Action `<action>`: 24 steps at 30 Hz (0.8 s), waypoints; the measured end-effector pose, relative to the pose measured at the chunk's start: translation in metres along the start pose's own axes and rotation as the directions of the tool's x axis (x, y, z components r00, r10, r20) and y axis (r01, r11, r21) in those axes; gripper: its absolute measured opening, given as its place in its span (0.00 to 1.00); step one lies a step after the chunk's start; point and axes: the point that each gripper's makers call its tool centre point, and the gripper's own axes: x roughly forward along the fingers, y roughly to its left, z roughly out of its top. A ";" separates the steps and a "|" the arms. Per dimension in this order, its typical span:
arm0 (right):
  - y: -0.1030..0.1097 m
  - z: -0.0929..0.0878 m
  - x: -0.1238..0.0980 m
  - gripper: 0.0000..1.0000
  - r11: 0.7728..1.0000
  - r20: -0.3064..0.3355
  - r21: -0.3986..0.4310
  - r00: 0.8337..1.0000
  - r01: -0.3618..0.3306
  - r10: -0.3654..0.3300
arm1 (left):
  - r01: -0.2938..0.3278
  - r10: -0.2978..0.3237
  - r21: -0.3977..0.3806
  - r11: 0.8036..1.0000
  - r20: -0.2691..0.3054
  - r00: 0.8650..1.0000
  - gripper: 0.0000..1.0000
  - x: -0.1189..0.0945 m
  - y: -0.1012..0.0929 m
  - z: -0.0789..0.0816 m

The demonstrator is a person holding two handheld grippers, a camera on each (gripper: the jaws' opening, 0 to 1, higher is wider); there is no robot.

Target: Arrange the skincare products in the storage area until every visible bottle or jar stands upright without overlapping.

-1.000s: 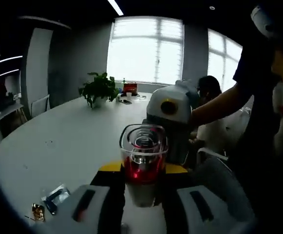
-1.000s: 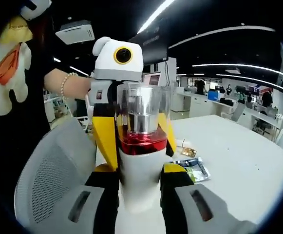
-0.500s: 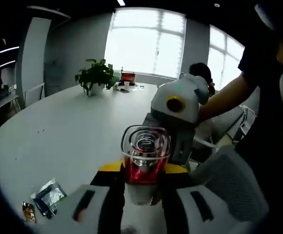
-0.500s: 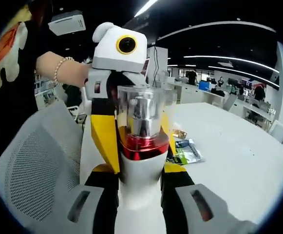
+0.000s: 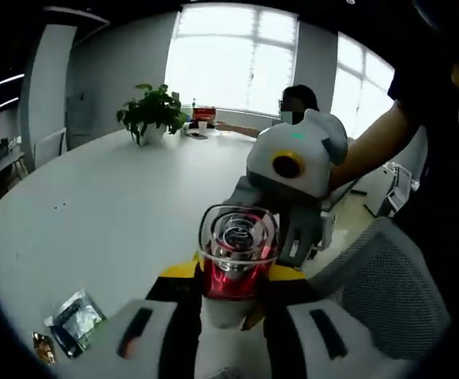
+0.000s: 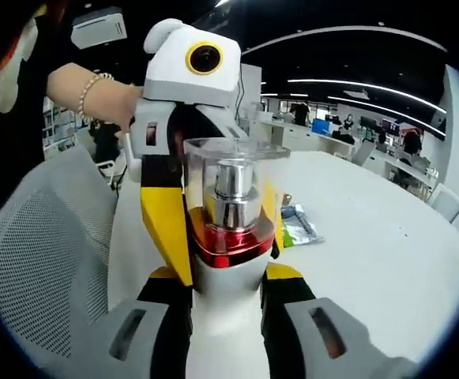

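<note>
Both grippers clamped on one bottle (image 5: 235, 272) with clear cap and red collar; left gripper (image 5: 233, 332) fingers on white body; right gripper (image 6: 227, 316) fingers likewise, opposite side; bottle upright between fingers, above white table (image 5: 103, 213); sachets (image 5: 67, 324) left of left fingers.

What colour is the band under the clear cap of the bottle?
Shiny red, above a white body; the bottle shows it best in the right gripper view.
</note>
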 end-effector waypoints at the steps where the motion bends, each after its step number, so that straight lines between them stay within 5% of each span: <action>1: -0.001 -0.002 0.001 0.33 1.000 -0.009 0.000 1.000 0.001 -0.001 | -0.001 0.001 -0.003 1.000 -0.002 1.000 0.23 0.002 0.002 -0.002; 24: -0.042 -0.010 0.010 0.33 0.999 -0.024 0.011 0.999 0.036 -0.036 | -0.004 0.005 -0.015 1.000 0.043 0.999 0.25 0.013 0.039 0.006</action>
